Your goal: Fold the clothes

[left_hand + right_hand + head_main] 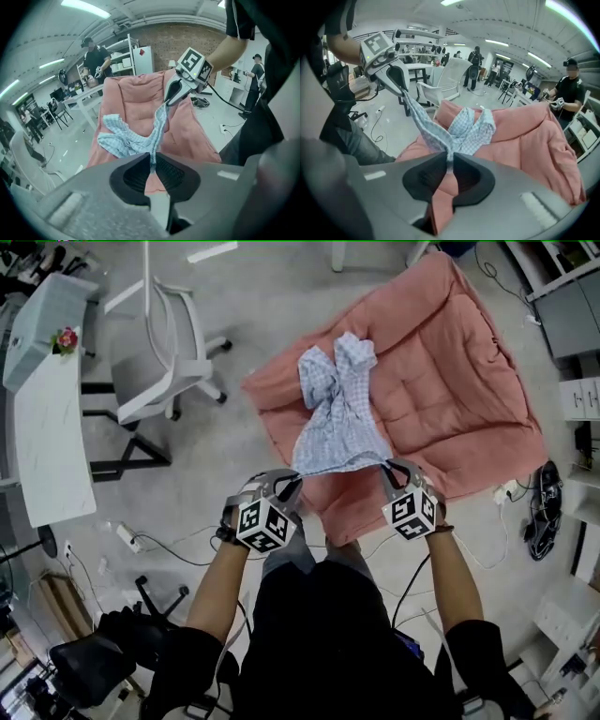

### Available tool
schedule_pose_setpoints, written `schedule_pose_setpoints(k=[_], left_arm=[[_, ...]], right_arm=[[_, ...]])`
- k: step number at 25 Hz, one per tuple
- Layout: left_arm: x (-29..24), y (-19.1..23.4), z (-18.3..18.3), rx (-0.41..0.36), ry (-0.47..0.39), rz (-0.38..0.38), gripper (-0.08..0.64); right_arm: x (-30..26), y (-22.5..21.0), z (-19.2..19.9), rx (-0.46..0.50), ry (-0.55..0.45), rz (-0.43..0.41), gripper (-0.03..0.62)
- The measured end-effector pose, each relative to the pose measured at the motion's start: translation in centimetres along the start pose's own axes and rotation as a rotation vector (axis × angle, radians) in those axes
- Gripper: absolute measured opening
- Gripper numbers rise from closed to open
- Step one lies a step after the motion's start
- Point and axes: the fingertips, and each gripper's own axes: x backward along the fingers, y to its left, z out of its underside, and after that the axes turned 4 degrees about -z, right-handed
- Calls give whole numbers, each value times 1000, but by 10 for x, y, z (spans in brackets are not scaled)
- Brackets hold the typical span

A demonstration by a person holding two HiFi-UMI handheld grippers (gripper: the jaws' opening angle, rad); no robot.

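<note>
A light blue checked garment [337, 413] hangs between both grippers, and its far end rests bunched on a pink quilted mat [450, 390]. My left gripper [292, 482] is shut on the garment's near left corner [153, 157]. The other near corner [449, 159] is pinched in my right gripper [386, 468], which is shut too. The near hem stretches taut between the two. In the left gripper view the right gripper [169, 100] holds the cloth [126, 138] up above the mat [136, 96]. In the right gripper view the left gripper [397, 79] does the same with the cloth [466, 129].
The pink mat lies on a grey floor. A white office chair [164, 343] stands to the left, beside a white table [42, 418]. Cables and a power strip [127, 538] lie on the floor near my legs. Other people [569, 91] stand at desks around the room.
</note>
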Motion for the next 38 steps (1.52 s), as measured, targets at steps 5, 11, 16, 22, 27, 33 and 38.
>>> schedule_pose_setpoints(k=[5, 11, 16, 22, 27, 33, 38], left_arm=[[43, -15, -52, -29, -37, 42, 43], [69, -21, -83, -10, -91, 150, 43], [87, -44, -99, -179, -90, 262, 43], [83, -78, -94, -198, -75, 355, 43], [79, -113, -92, -156, -26, 346, 43], [67, -169, -110, -46, 4, 264, 43], [60, -223, -112, 22, 34, 211, 43]], right_arm=[[70, -10, -15, -10, -58, 93, 48], [122, -21, -25, 49, -79, 166, 49], [148, -13, -20, 52, -66, 188, 49], [148, 4, 14, 45, 3, 210, 49], [151, 17, 40, 100, -14, 174, 49], [175, 11, 73, 232, -61, 98, 49], [189, 22, 103, 325, -80, 27, 49]])
